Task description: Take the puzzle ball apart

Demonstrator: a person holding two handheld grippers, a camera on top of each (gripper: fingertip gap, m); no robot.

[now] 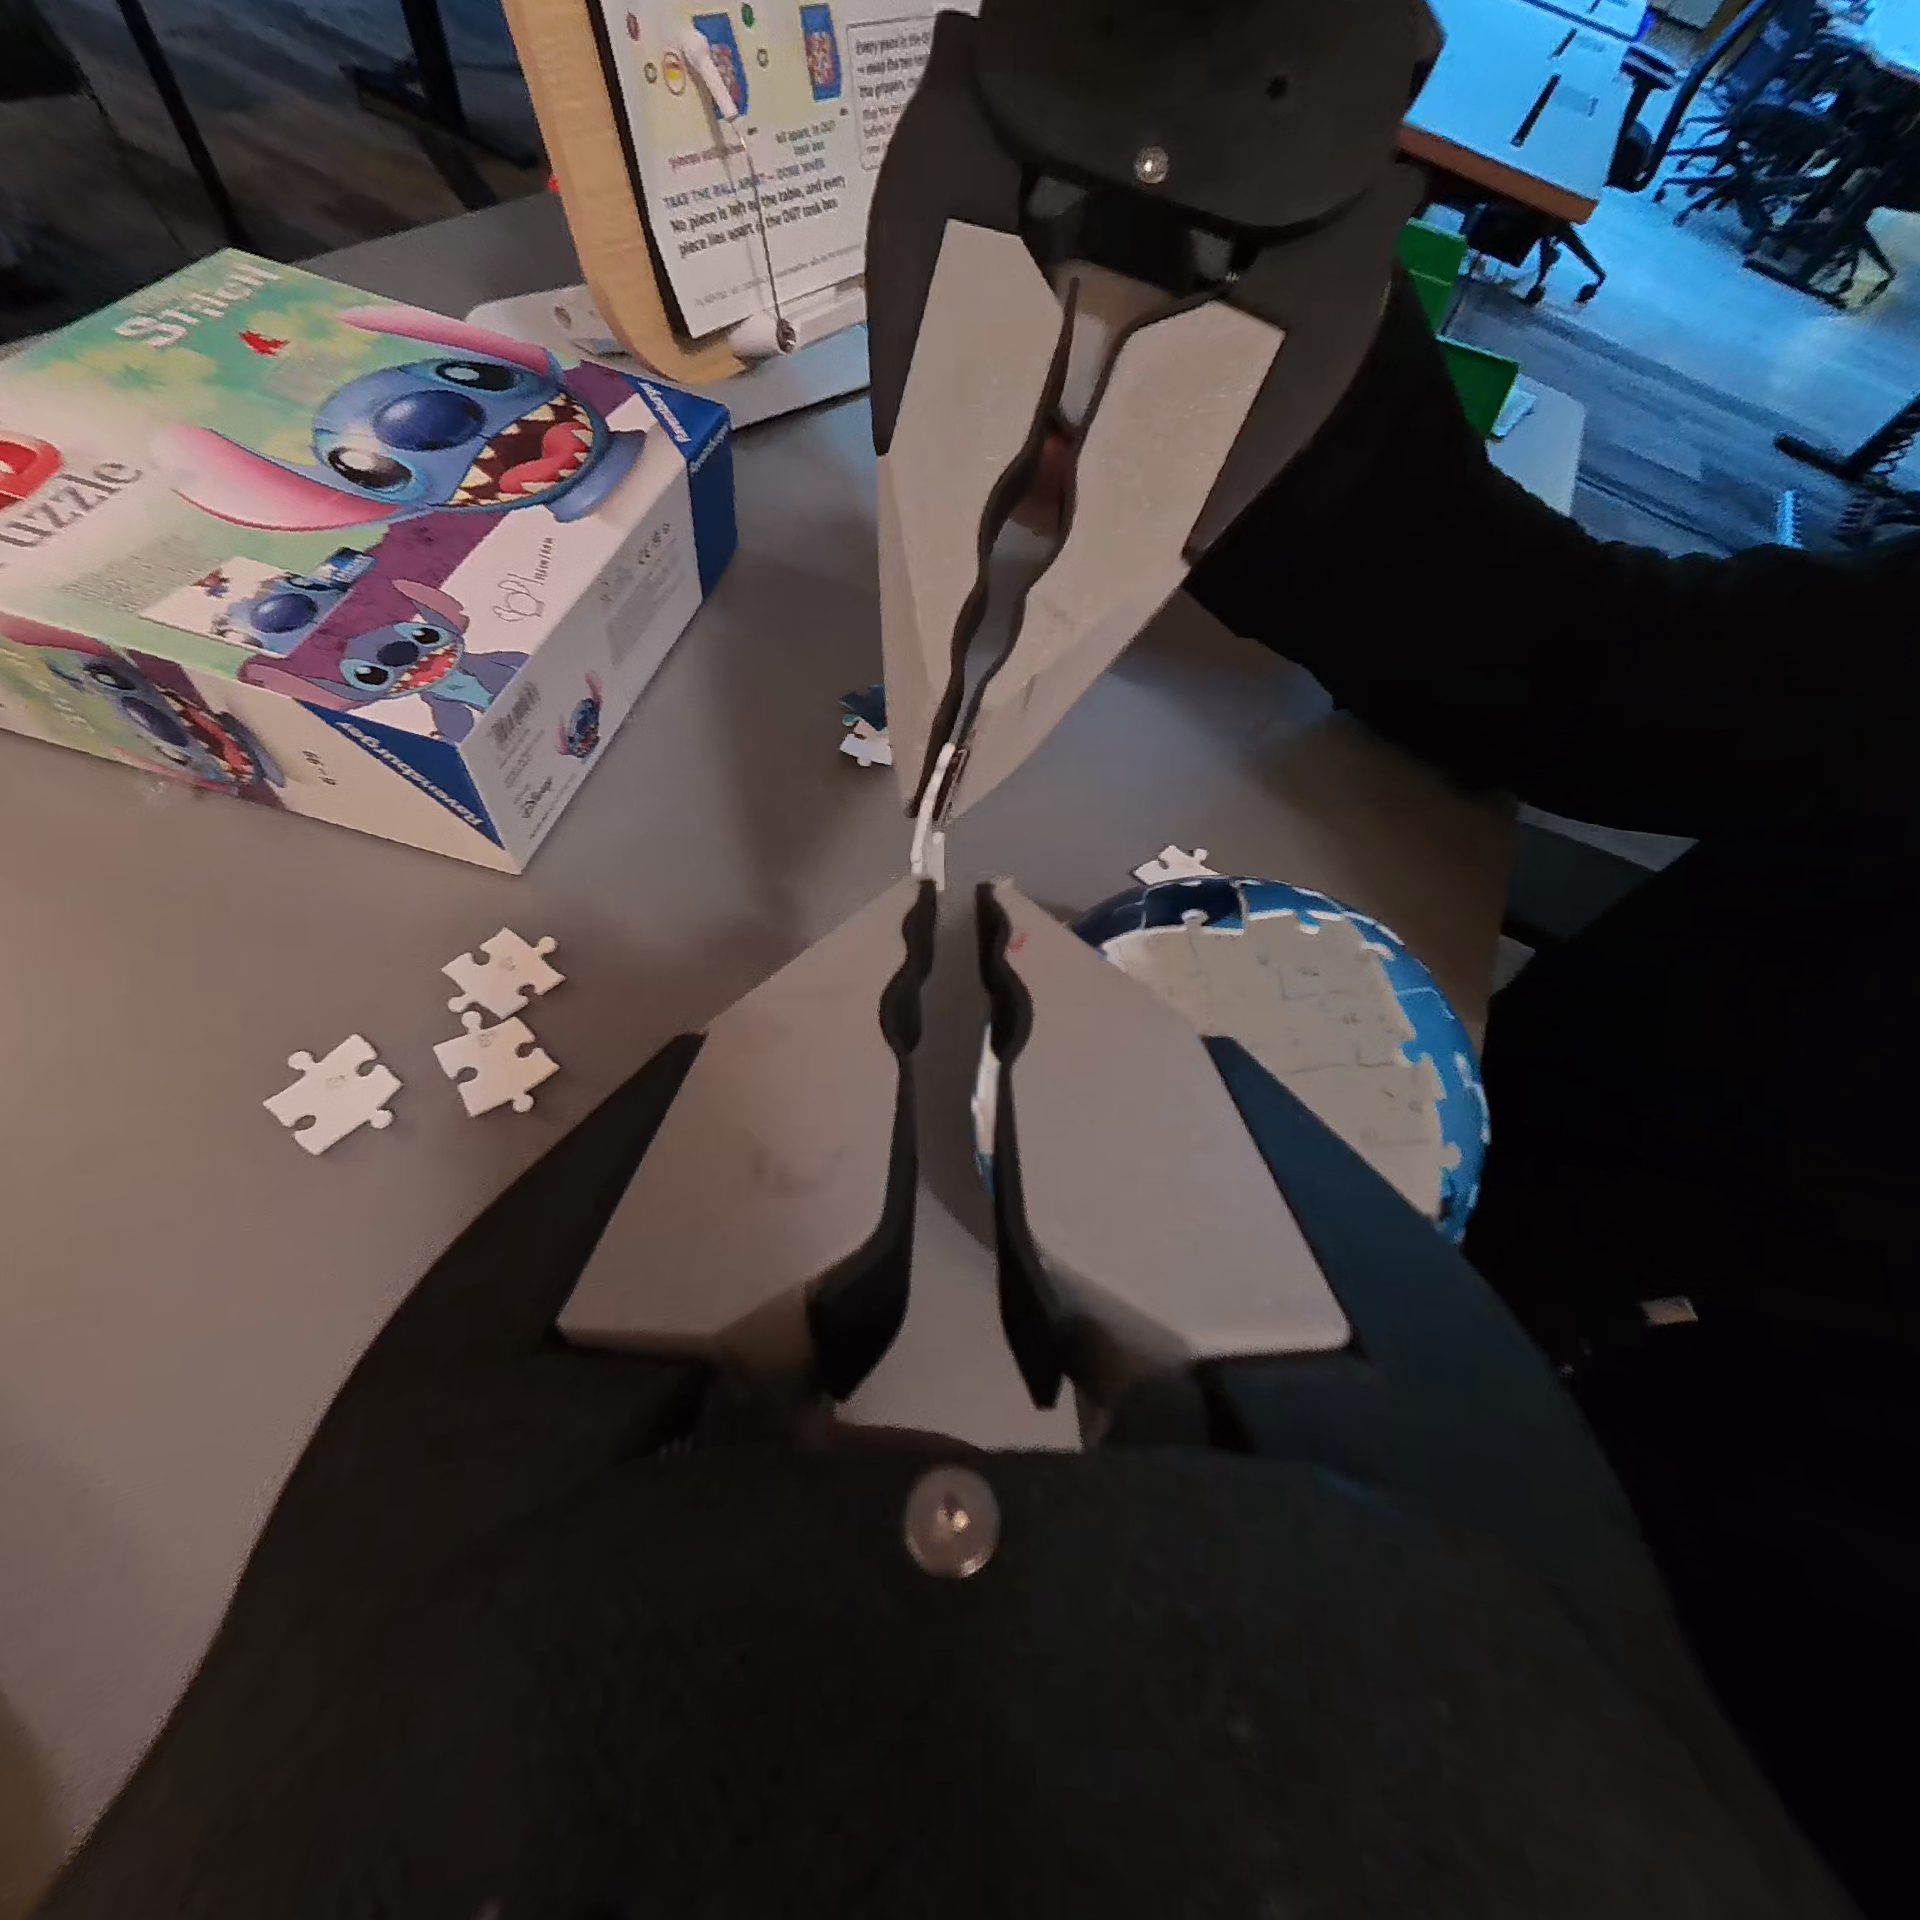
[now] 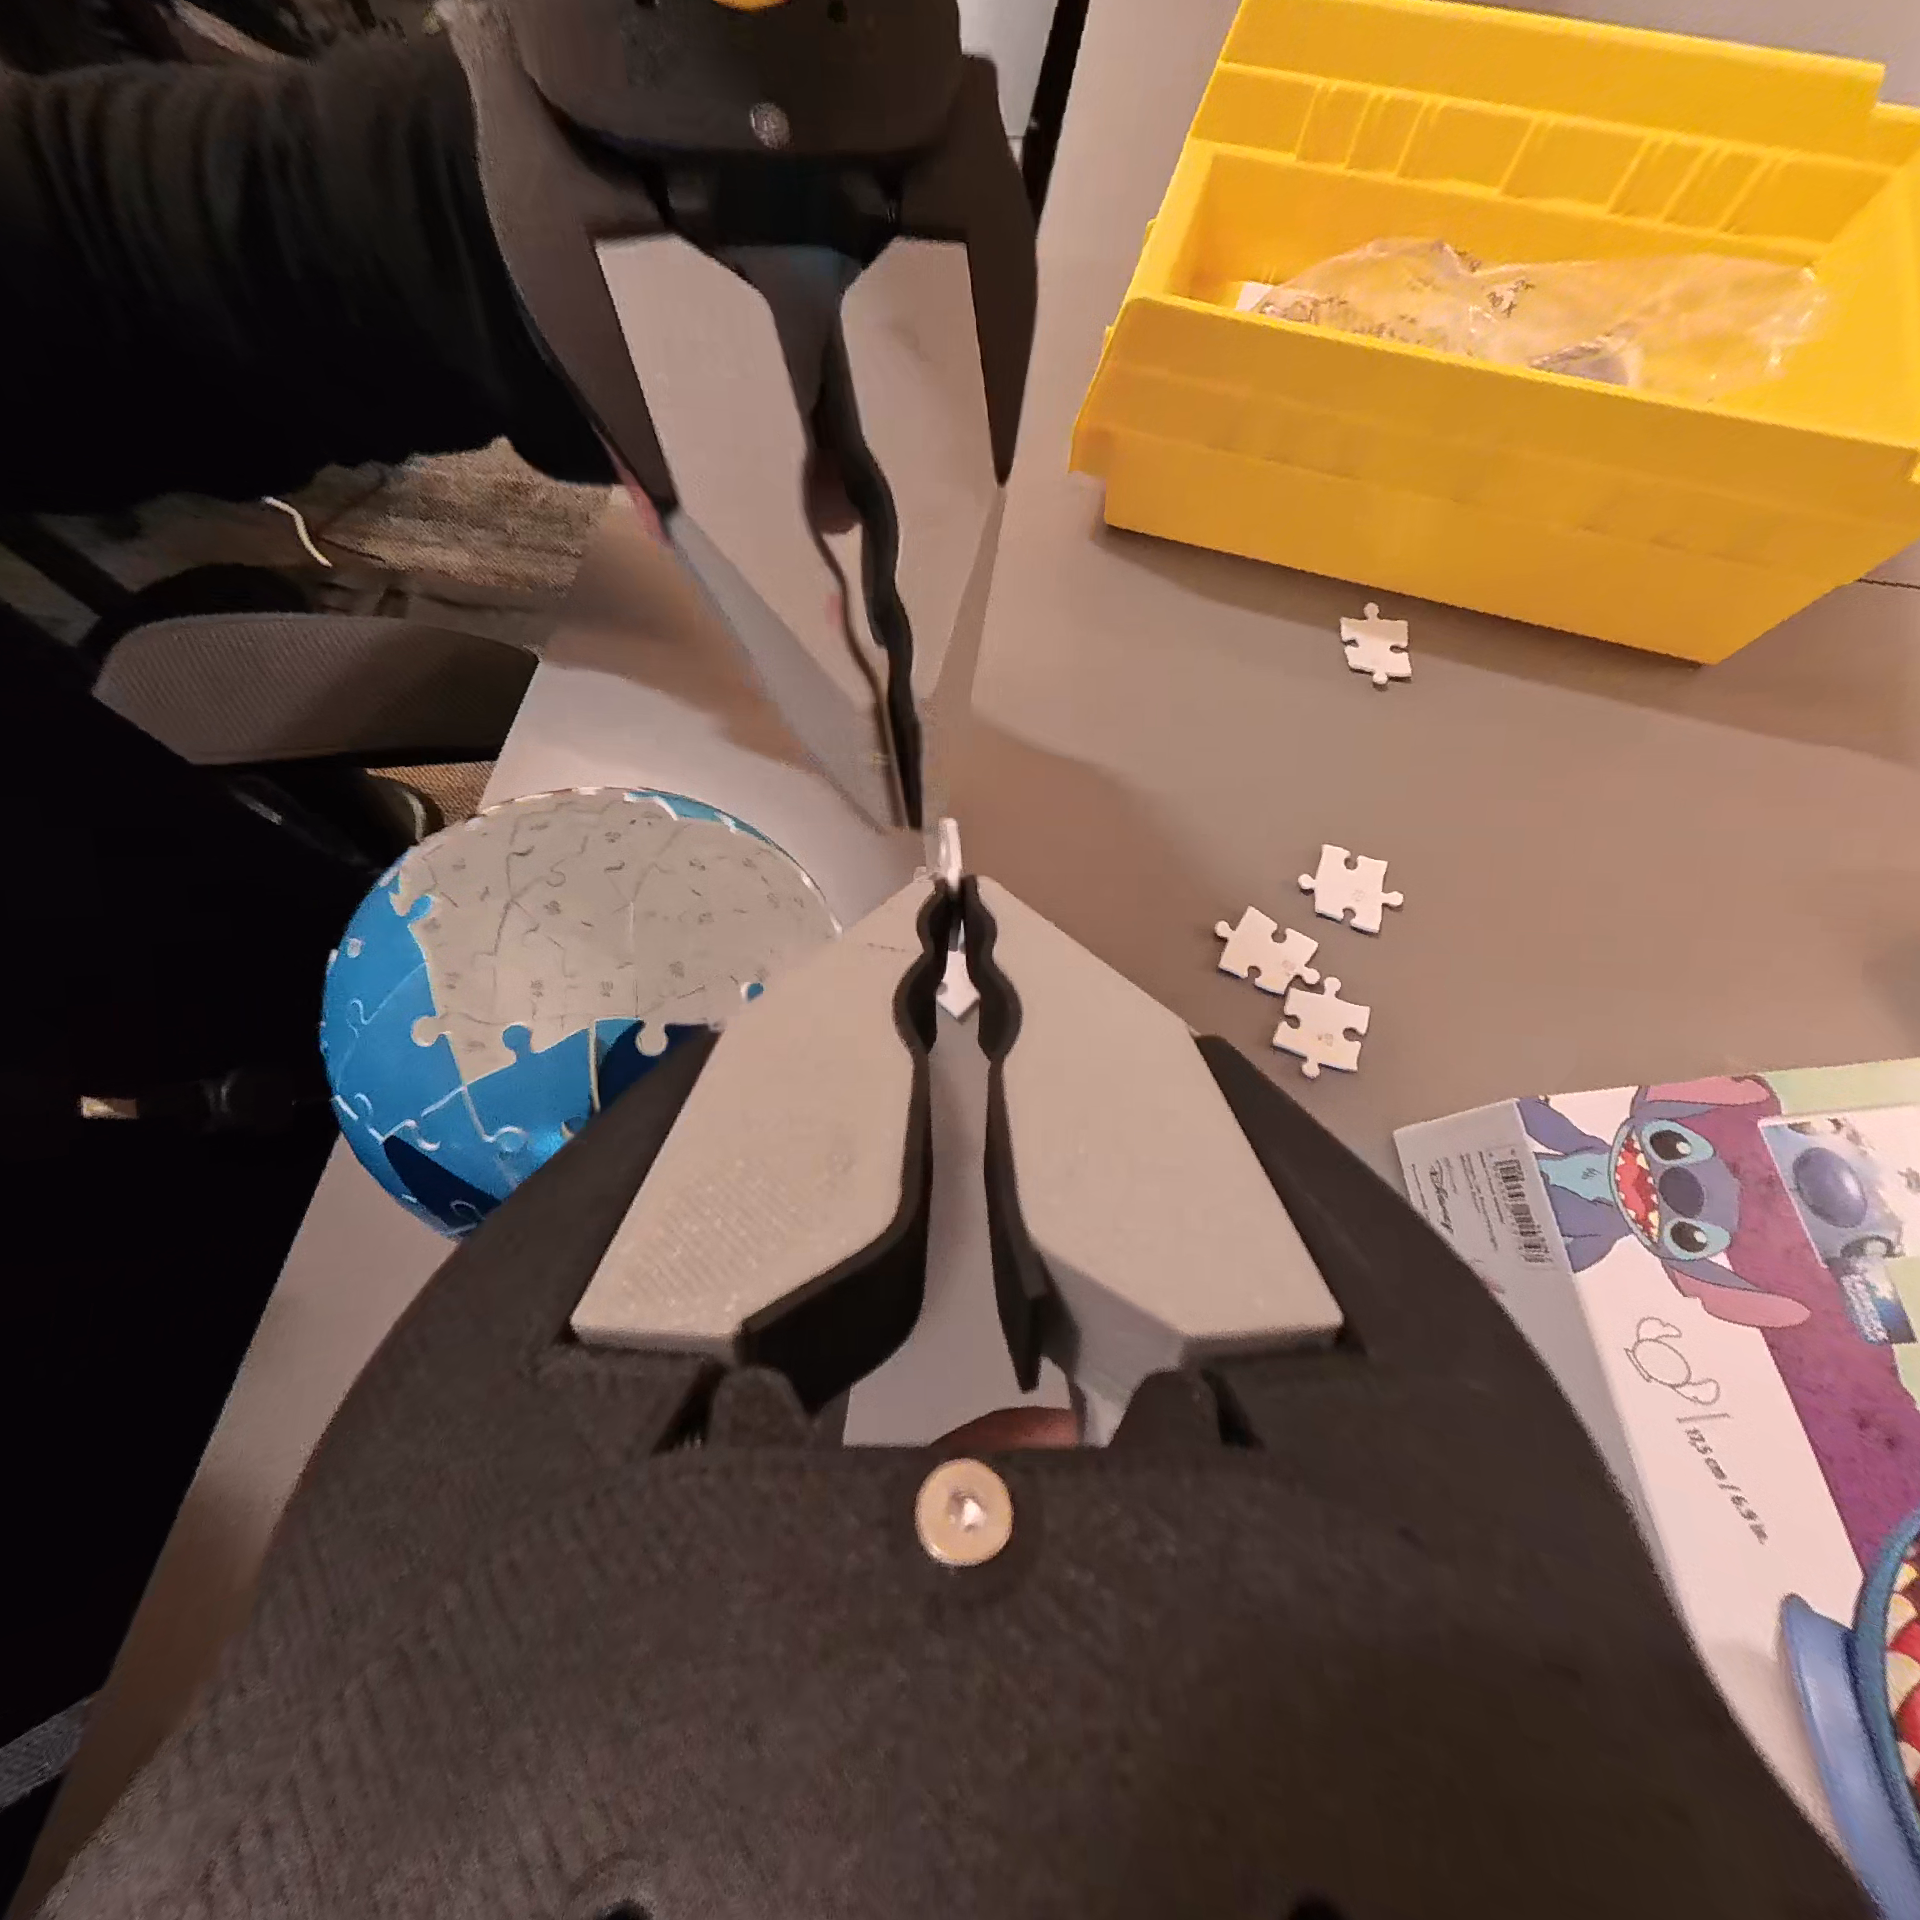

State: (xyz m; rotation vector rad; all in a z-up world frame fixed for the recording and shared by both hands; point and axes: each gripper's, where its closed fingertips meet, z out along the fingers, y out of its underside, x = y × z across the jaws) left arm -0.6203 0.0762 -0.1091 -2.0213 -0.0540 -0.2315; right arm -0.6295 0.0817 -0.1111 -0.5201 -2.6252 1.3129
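The puzzle ball is blue with a large white patch of joined pieces. It rests on the grey table near its edge and also shows in the right wrist view. My right gripper is shut on a white puzzle piece, held above the table beside the ball. In the left wrist view, my right gripper comes in from above with the piece sticking out of its tips. My left gripper faces it tip to tip, narrowly open and empty, with the piece's end at its left fingertip.
Three loose white pieces lie left of the grippers, and single pieces lie apart. The puzzle box, an instruction stand and a yellow bin holding a plastic bag stand around. A person's dark sleeve reaches in. The tips of both grippers are at nearly the same place.
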